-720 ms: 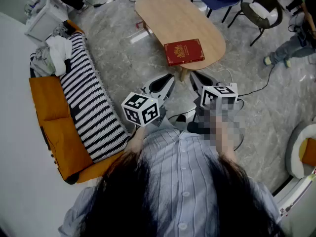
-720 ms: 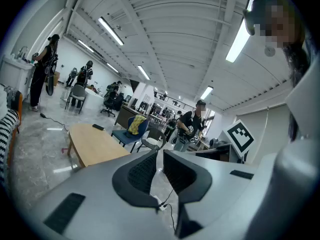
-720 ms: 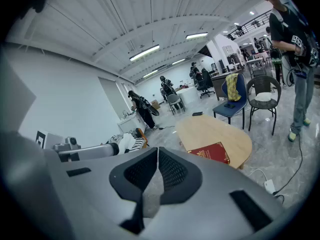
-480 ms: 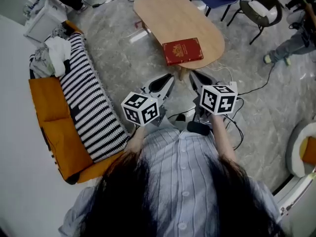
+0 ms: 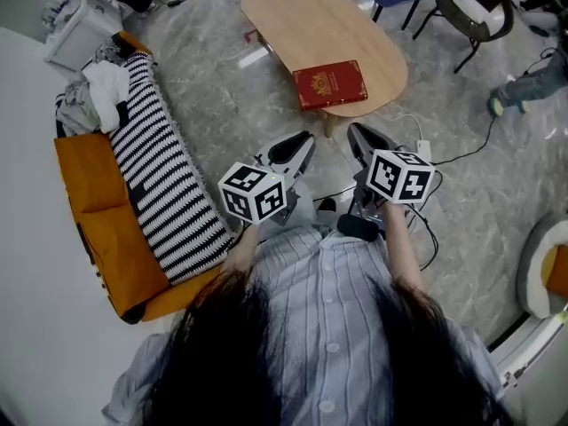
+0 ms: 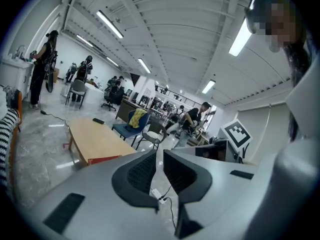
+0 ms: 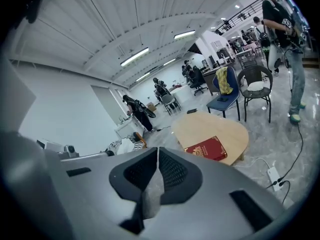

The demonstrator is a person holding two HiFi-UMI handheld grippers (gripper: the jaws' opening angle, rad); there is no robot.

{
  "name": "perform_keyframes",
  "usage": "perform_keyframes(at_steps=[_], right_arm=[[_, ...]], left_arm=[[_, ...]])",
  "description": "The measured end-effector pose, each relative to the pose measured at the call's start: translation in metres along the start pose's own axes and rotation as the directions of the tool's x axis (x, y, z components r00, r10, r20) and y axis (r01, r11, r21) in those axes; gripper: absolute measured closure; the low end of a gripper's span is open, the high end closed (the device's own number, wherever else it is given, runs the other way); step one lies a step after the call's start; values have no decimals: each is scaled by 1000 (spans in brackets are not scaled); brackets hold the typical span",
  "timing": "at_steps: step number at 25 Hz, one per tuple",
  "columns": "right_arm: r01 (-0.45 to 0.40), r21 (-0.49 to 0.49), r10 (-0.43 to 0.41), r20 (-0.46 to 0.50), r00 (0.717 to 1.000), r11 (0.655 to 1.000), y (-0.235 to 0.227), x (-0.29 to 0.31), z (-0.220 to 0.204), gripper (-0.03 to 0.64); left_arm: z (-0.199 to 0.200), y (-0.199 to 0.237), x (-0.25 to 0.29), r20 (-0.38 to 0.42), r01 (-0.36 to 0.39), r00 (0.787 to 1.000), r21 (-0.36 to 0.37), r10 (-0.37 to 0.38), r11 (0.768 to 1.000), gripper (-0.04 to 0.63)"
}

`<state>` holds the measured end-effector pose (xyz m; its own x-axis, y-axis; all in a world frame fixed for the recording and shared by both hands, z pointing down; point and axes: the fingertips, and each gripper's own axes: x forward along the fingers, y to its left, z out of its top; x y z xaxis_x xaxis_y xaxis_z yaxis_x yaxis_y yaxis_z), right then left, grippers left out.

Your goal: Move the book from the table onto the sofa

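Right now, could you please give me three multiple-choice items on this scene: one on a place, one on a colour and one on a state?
1. Where does the book lie?
A. on a shelf
B. on the table
C. in a box

2. What colour is the book's cover?
A. red
B. blue
C. green

3. How do the left gripper and the right gripper stand?
A. both shut, empty
B. both wide open
C. left shut on the book

Answers:
1 B: it lies flat at the table's near edge.
2 A: the cover is red with a gold emblem.
3 A: each gripper view shows the jaws together with nothing between them.
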<state>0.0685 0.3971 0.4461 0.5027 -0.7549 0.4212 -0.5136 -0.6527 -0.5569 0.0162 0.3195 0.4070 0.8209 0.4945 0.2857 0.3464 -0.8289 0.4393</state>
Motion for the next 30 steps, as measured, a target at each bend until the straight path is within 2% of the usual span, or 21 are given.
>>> perform_keyframes(at_steps=[7,16,21,30], right_arm=[[16,17,-16,-9,1000,1000,-9,6,-2,589],[65,31,-64,-42,997,997,-29,33,-4,589],[105,44,-104,-38,994,993,-46,64,20,589],[188,65,-183,-79,980,980,-84,134,51,589]], left_arm=[[-7,1,5,-50,19,999,-24,-20,1000,557],[-10,35,27,-89,41,995,-64,-46,997,539],[9,69,56,-115,59,991,-79,-68,995,479],[33,151,103,-196,57,977,-133,-83,990,465]])
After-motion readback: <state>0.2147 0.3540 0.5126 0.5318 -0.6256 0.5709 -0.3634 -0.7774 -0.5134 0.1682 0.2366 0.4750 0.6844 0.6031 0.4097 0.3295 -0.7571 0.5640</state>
